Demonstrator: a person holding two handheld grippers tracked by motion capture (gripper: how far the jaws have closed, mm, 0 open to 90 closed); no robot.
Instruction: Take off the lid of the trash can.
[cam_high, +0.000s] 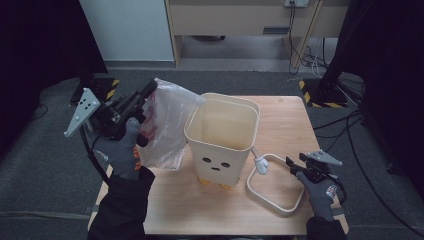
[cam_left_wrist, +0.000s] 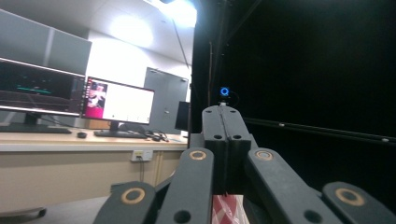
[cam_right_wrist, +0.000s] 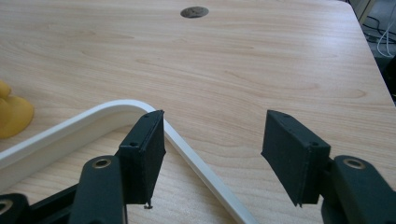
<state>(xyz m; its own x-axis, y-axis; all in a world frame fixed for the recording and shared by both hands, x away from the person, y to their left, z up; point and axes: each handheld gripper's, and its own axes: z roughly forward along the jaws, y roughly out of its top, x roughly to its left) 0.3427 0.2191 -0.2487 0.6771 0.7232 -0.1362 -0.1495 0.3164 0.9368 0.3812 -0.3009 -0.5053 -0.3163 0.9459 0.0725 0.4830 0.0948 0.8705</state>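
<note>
We hold the left gripper (cam_high: 147, 92) raised at nine o'clock of the cream bin (cam_high: 222, 137), its jaws pressed together on the clear plastic bag (cam_high: 167, 125) hanging beside the bin. Our right gripper (cam_high: 292, 162), at four o'clock, stands half open, gripping nothing, over the white rim frame (cam_high: 272, 200) on the table (cam_high: 280, 120).

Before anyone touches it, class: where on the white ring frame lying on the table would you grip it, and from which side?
Grip the white ring frame on its straight bar nearest the right claw, coming from the table's right edge. The bar is thin and lies flat on the table, so open jaws could probably straddle it from above. The right claw already stands open over that bar; one pad sits beside the corner.
</note>
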